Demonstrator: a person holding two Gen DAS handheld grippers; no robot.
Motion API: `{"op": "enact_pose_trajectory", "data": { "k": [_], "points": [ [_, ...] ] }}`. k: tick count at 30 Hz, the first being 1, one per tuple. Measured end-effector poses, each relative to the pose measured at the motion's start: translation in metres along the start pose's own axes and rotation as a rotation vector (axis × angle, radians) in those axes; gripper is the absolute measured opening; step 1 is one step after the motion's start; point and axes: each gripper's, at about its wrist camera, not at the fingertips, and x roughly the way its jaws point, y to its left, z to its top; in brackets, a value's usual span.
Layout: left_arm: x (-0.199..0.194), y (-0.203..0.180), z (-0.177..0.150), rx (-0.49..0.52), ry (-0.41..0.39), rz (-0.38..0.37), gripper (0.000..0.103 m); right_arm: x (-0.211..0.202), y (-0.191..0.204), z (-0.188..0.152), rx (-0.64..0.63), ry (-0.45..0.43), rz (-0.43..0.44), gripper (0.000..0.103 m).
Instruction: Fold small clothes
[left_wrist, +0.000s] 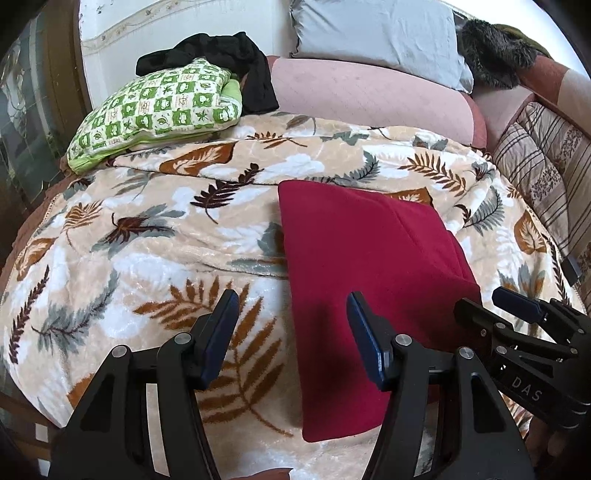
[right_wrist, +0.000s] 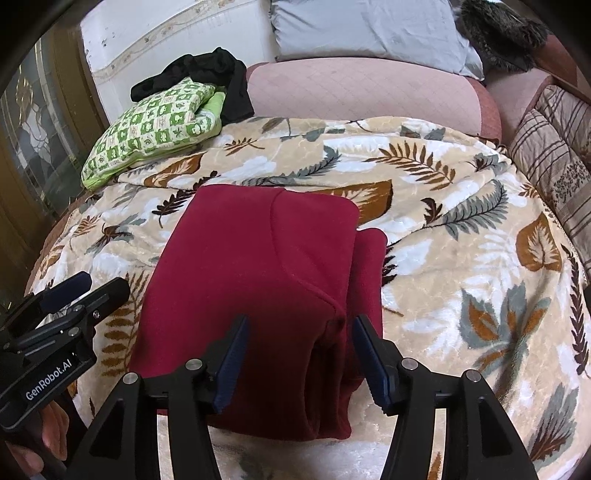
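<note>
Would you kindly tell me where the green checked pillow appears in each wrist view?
Left wrist: green checked pillow upper left, on the leaf blanket's far edge.
Right wrist: pillow upper left, again at the blanket's far edge.
Shared landmark: black garment draped behind the pillow.

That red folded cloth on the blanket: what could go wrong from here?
The red garment lies folded on a soft, rumpled leaf-print blanket, so its layers might slip apart if nudged. The right hand-held gripper hangs open over its near edge and could snag a loose flap. The left hand-held gripper is also close.
</note>
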Motion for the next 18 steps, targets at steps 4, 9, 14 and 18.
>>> {"op": "enact_pose_trajectory", "data": {
  "k": [4,9,14,18],
  "points": [
    [0.0015,-0.0017,-0.0006,0.007,0.007,-0.004,0.060,0.0037,-0.0009,-0.0006,0.004,0.013,0.003,0.056],
    [0.0026,-0.0027,-0.0006,0.009,0.010,0.000,0.060,0.0057,-0.0037,-0.0011,0.023,0.017,0.012,0.057],
    [0.0047,-0.0021,0.0000,0.015,0.017,0.006,0.060,0.0084,-0.0022,-0.0007,0.019,0.020,0.012,0.057],
    [0.0072,-0.0012,0.0008,0.019,0.021,0.004,0.060,0.0109,0.0009,-0.0001,0.012,0.026,0.011,0.057]
  ]
}}
